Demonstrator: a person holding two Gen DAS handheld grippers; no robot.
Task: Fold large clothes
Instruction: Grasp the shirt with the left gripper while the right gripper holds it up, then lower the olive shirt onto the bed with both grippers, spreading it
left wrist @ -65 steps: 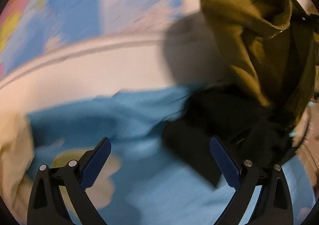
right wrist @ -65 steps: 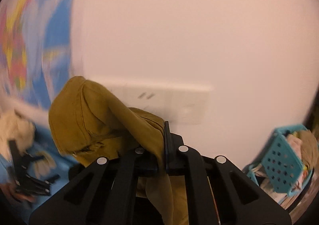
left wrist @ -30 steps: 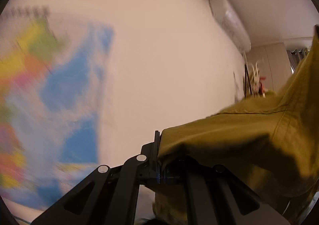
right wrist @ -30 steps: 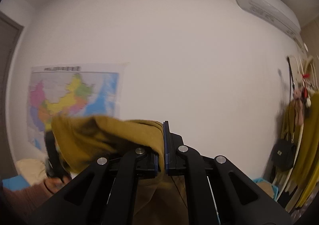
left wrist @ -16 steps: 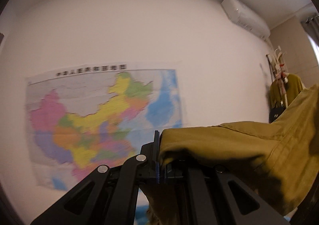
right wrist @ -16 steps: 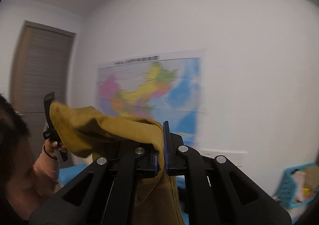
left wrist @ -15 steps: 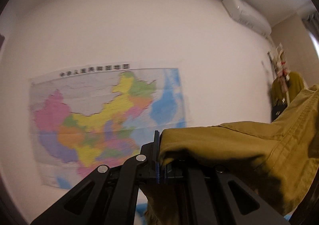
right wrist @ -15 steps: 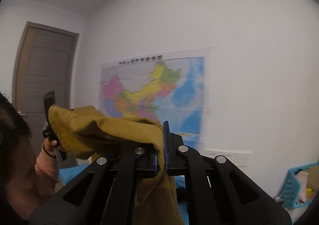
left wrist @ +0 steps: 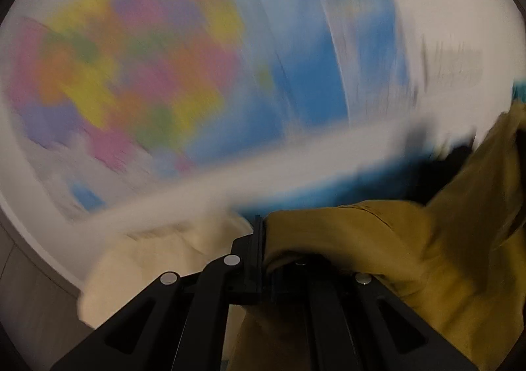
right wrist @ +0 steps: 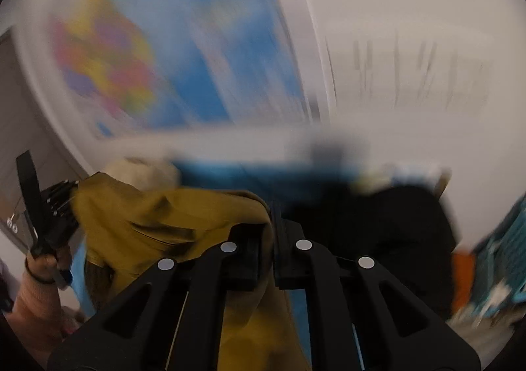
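Note:
An olive-yellow garment [left wrist: 411, 249] hangs between my two grippers. My left gripper [left wrist: 261, 233] is shut on one edge of it; the cloth spreads to the right and down. My right gripper [right wrist: 273, 216] is shut on another edge of the same garment [right wrist: 148, 216], which stretches left to the left gripper [right wrist: 56, 216] held in a hand. Both views are blurred by motion.
A coloured wall map [left wrist: 148, 68] hangs behind, also in the right wrist view [right wrist: 164, 58]. A cream cloth [left wrist: 157, 259] lies lower left on a blue surface [right wrist: 263, 173]. A dark garment [right wrist: 394, 223] lies right of centre. A teal basket [right wrist: 503, 256] stands far right.
Both grippers have swung downward with the garment: the views tilted from the upper wall and map toward the blue surface and clothes below. Both stay shut on the cloth.

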